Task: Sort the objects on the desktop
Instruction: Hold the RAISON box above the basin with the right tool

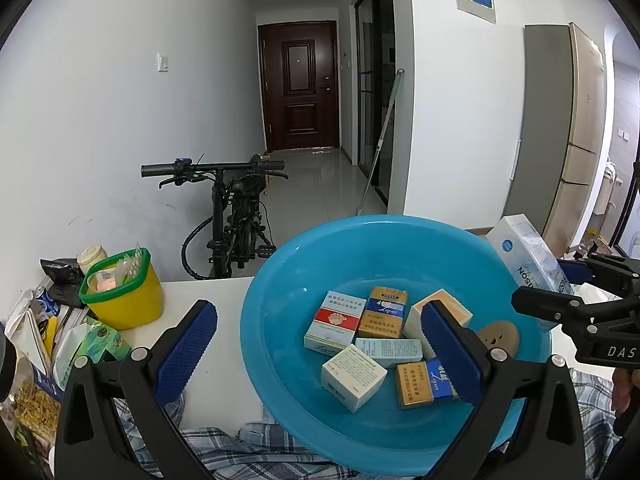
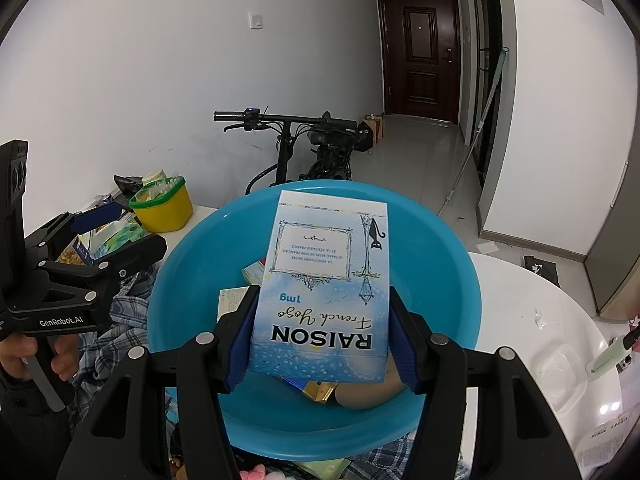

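A blue plastic basin (image 1: 360, 226) (image 2: 180, 280) sits in front of me with several cigarette packs and small cartons (image 1: 380, 312) in it, plus a brown egg-shaped toy (image 1: 498, 336). My right gripper (image 2: 322, 344) is shut on a light-blue RAISON box (image 2: 324, 264), held flat above the basin. In the left wrist view that box (image 1: 528, 256) hangs over the basin's right rim, in the right gripper (image 1: 560, 308). My left gripper (image 1: 320, 348) (image 2: 92, 240) is open. One finger is outside the basin's left rim and the other over the packs, gripping nothing.
A yellow tub with a green rim (image 1: 124, 300) (image 2: 164, 208) stands at the back left beside snack bags (image 1: 36, 360). A plaid cloth (image 1: 240, 444) lies under the basin. A clear lid (image 2: 560, 368) and a green tube (image 2: 608, 360) lie on the white table (image 2: 520, 300). A bicycle (image 1: 236, 216) stands behind.
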The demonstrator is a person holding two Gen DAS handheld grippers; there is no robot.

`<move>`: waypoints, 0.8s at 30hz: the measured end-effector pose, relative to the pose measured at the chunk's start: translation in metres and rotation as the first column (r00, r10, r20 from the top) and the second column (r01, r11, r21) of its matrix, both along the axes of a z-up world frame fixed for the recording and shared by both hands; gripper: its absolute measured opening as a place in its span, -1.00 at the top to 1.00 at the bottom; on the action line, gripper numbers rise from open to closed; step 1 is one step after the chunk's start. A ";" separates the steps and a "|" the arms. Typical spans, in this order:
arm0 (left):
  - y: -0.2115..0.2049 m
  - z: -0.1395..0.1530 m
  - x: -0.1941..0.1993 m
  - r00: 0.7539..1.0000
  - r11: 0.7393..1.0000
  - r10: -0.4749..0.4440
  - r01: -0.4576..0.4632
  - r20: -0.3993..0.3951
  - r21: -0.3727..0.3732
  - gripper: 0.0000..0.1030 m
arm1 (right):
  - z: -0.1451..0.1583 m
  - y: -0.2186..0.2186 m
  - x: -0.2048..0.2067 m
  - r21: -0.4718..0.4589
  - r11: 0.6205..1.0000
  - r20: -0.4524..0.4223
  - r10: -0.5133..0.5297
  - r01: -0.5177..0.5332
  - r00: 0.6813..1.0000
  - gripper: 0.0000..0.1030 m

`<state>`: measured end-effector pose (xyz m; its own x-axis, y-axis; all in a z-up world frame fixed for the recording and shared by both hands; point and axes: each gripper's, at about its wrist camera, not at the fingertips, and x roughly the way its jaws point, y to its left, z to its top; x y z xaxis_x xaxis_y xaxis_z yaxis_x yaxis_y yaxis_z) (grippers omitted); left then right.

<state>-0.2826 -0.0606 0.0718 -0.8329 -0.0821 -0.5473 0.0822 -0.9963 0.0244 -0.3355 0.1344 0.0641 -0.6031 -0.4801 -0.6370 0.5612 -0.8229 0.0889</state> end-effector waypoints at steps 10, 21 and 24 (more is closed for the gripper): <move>0.001 0.000 0.000 1.000 1.000 -0.002 0.002 0.001 0.000 -1.00 | 0.000 0.000 0.000 0.002 1.000 0.000 0.000 0.000 1.000 -0.12; 0.001 0.000 0.000 1.000 1.000 -0.006 0.006 0.002 0.000 -1.00 | 0.000 0.000 -0.001 0.002 1.000 0.000 0.001 -0.001 1.000 -0.12; 0.000 0.000 0.000 1.000 1.000 -0.007 0.007 -0.001 -0.002 -1.00 | 0.000 0.000 -0.001 0.003 1.000 0.001 0.001 -0.001 1.000 -0.12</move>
